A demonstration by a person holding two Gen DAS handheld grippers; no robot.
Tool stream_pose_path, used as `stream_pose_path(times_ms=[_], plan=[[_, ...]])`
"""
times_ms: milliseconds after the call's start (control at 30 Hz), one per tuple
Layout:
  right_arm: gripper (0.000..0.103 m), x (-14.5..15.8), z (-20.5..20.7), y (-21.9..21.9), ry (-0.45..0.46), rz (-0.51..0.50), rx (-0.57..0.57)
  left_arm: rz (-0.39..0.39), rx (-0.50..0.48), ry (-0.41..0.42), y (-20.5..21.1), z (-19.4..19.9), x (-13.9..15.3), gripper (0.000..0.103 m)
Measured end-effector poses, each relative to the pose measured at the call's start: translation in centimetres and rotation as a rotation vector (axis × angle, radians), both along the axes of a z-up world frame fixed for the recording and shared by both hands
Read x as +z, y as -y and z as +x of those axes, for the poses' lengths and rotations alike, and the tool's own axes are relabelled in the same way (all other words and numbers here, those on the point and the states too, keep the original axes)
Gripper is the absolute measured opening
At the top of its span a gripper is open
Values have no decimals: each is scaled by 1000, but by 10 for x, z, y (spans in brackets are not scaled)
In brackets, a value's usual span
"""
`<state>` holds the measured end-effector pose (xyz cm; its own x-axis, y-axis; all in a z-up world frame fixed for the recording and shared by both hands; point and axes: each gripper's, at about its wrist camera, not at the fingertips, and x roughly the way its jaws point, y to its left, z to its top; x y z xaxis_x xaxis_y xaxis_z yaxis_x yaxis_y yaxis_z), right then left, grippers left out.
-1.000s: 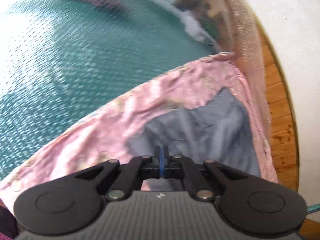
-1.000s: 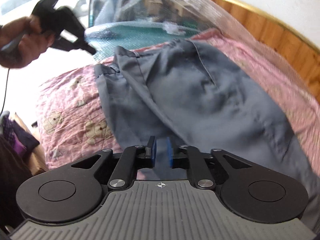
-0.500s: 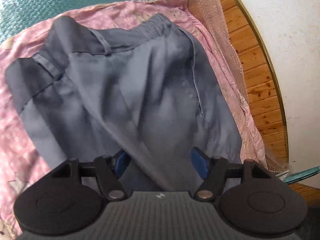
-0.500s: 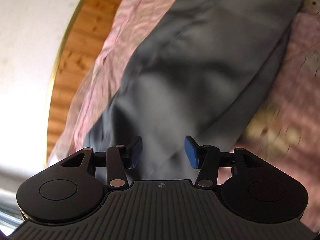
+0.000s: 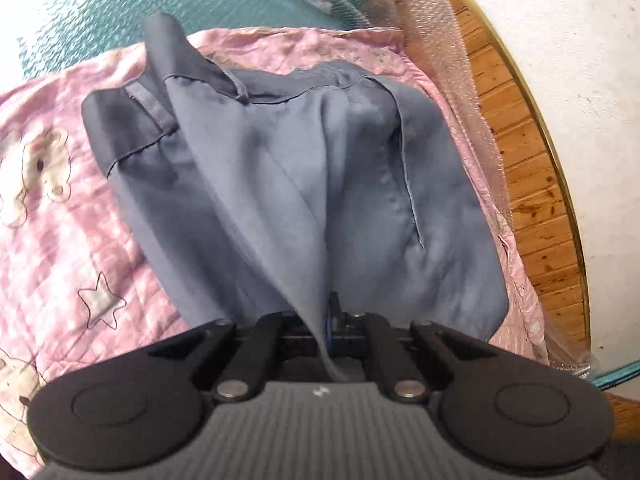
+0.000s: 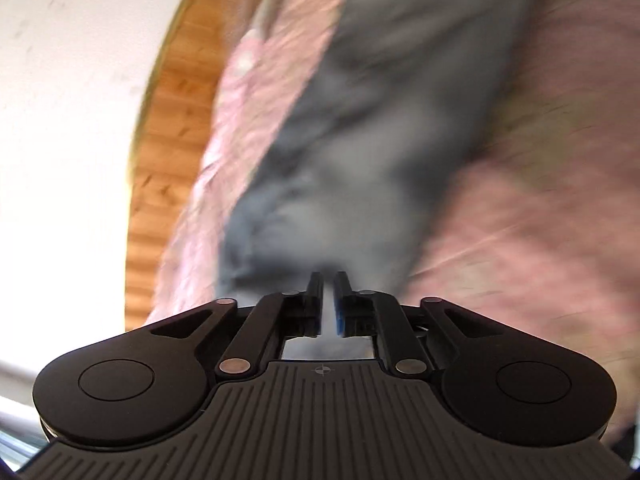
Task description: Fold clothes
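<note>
the grey trousers (image 5: 304, 184) were pinched by the left gripper (image 5: 329, 320) and right gripper (image 6: 329, 300) above the pink quilt (image 5: 60, 240).

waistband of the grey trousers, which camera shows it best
The left wrist view. There the grey trousers' waistband lies sharp on the pink quilt, belt loop and stitching clear, with the left tool pinching a fold. The right wrist view shows only blurred grey fabric, no waistband.

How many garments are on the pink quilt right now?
1: the grey-blue trousers, spread across the middle of the pink cartoon-print quilt, one fold pinched in the left gripper. The blurred right view shows the same grey cloth. Anything underneath would be hidden.
</note>
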<state>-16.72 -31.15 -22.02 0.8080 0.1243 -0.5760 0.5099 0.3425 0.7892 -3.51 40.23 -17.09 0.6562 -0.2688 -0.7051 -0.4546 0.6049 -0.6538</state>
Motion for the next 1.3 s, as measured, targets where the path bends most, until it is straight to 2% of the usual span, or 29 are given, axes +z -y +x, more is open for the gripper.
stream_pose_path(times_ms=[33, 67, 100, 200, 267, 333, 367, 400, 433, 500, 600, 700, 767, 800, 833, 967, 1000, 1100, 1167, 1267, 1300], plan=[[30, 1, -12, 14, -21, -43, -51, -8, 20, 0, 1, 1, -1, 4], [51, 2, -21, 30, -46, -86, -109, -7, 37, -2, 1, 3, 1, 7], [55, 3, -26, 44, -60, -116, -146, 3, 51, -1, 2, 3, 4, 13], [56, 2, -20, 79, -55, -141, -159, 24, 89, 19, 8, 8, 14, 27], [55, 1, -16, 103, -52, -157, -168, 36, 100, 23, 13, 13, 17, 33], [41, 1, -13, 127, -49, -174, -177, 60, 100, 26, 22, 18, 19, 33], [25, 2, -9, 136, -42, -179, -167, 73, 97, 26, 26, 21, 21, 31], [10, 6, -3, 141, -31, -190, -140, 84, 90, 29, 29, 24, 23, 16], [5, 12, 0, 144, -22, -216, -119, 95, 80, 39, 32, 26, 26, 8], [1, 26, 7, 148, 14, -255, -89, 104, 83, 53, 33, 19, 30, 4], [0, 58, 27, 153, 73, -308, -44, 111, 99, 67, 31, 5, 34, 2], [0, 112, 31, 155, 251, -361, 4, 117, 116, 82, 30, -10, 37, 2], [0, 134, 26, 160, 299, -393, 22, 121, 127, 92, 29, -20, 40, 2], [0, 130, 26, 166, 257, -393, 31, 124, 132, 97, 29, -25, 41, 2], [0, 117, 29, 173, 176, -389, 50, 128, 135, 80, 29, -30, 35, 2], [0, 31, 45, 193, -155, -332, 110, 146, 130, -33, 38, -38, 0, 4], [0, 16, 47, 196, -204, -316, 116, 151, 133, -51, 40, -38, -3, 6], [0, 4, 48, 198, -216, -296, 106, 166, 153, -71, 41, -36, 5, 12], [0, 4, 49, 199, -219, -297, 102, 166, 175, -54, 36, -37, 15, 16], [1, 14, 49, 194, -242, -355, 104, 159, 233, -30, 17, -41, 20, 31], [8, 18, 50, 192, -251, -379, 106, 157, 252, -22, 10, -42, 22, 32]])
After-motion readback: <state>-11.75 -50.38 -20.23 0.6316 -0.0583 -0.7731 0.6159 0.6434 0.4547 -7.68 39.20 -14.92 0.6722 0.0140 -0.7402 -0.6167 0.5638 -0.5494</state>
